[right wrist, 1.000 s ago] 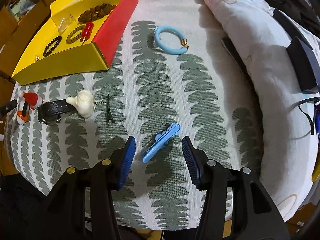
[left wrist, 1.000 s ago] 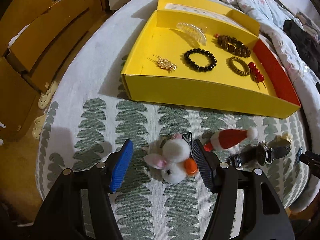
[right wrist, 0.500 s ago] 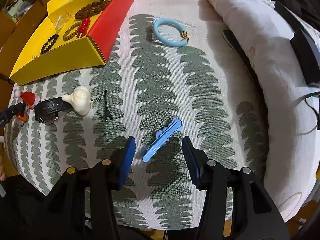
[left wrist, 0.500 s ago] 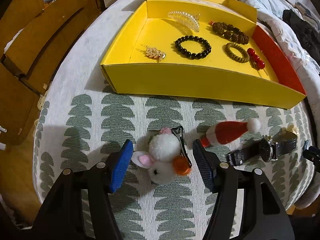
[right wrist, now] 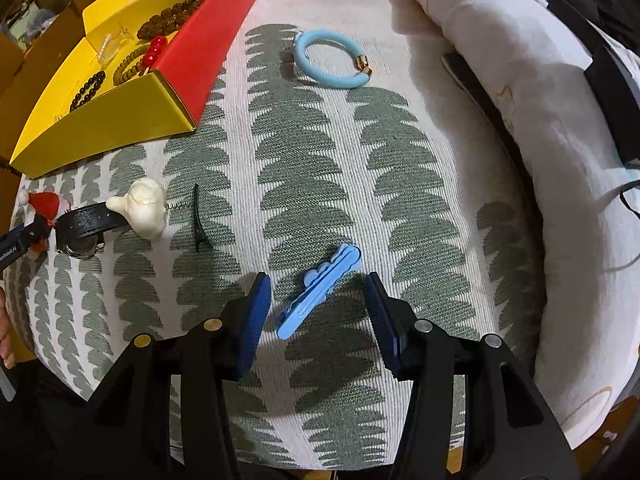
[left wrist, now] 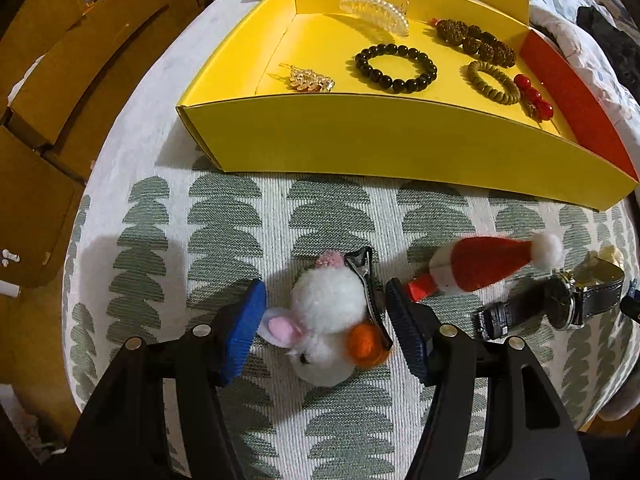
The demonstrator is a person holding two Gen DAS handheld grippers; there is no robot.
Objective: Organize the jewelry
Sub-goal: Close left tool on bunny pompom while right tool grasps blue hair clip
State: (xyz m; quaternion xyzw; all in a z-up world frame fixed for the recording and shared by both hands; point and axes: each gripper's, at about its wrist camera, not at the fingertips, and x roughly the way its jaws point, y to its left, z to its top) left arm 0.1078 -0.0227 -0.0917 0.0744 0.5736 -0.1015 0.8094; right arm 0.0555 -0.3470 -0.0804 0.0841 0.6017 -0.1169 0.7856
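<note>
My left gripper is open, its blue pads on either side of a white pompom rabbit hair clip lying on the patterned cloth. My right gripper is open around a light blue hair clip on the cloth. A yellow box with a red side holds a pearl comb, a black bead bracelet, brown bead bracelets, a gold clip and red beads.
A Santa-hat clip and a black-strapped watch lie right of the rabbit clip. In the right wrist view a cream clip, a black clip and a blue bangle lie on the cloth. Bedding borders the right.
Both grippers have moved lower and forward, so the rabbit clip and the blue clip now sit further in between the pads. The left jaws have narrowed slightly.
</note>
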